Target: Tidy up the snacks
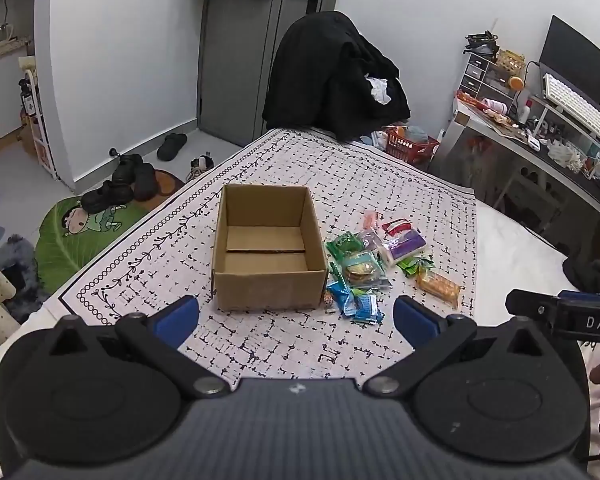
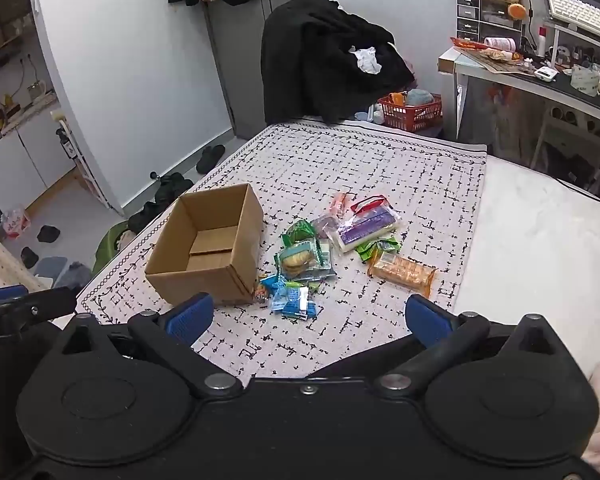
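An open cardboard box stands empty on the patterned cloth; it also shows in the right wrist view. A pile of snack packets lies just right of the box, with an orange biscuit pack, a white and purple pack and blue packets among them. My left gripper is open and empty, hovering near the box's front side. My right gripper is open and empty, in front of the snack pile.
The cloth covers a table or bed; its white surface continues to the right. A chair draped with black clothes stands at the far end, a red basket beside it and a cluttered desk at the right.
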`<action>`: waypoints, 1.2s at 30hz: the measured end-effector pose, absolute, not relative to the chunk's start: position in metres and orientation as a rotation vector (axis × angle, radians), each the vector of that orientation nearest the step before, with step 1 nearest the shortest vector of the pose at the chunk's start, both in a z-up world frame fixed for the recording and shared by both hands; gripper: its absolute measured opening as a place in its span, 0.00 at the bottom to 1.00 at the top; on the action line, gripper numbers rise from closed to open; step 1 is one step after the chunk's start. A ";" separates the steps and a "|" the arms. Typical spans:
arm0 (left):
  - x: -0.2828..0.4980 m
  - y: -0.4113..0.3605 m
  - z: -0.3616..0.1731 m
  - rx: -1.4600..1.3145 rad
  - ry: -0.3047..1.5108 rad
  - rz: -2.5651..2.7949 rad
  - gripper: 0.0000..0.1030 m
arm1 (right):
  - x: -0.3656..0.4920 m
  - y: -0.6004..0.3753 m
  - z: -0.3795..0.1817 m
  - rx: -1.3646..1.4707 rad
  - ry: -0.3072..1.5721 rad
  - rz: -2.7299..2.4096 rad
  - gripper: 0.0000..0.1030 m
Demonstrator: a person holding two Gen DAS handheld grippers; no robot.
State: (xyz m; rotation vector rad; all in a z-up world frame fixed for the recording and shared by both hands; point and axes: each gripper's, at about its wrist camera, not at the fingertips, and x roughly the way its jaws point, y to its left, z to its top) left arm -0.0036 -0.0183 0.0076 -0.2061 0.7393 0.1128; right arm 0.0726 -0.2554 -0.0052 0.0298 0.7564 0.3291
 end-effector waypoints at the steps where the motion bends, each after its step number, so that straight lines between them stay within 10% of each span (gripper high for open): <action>1: -0.007 -0.019 0.007 -0.204 0.736 0.113 1.00 | 0.072 -0.255 -0.006 0.028 0.754 0.328 1.00; 36: -0.022 -0.023 0.016 -0.196 0.708 0.130 1.00 | 0.058 -0.259 0.000 0.019 0.725 0.334 1.00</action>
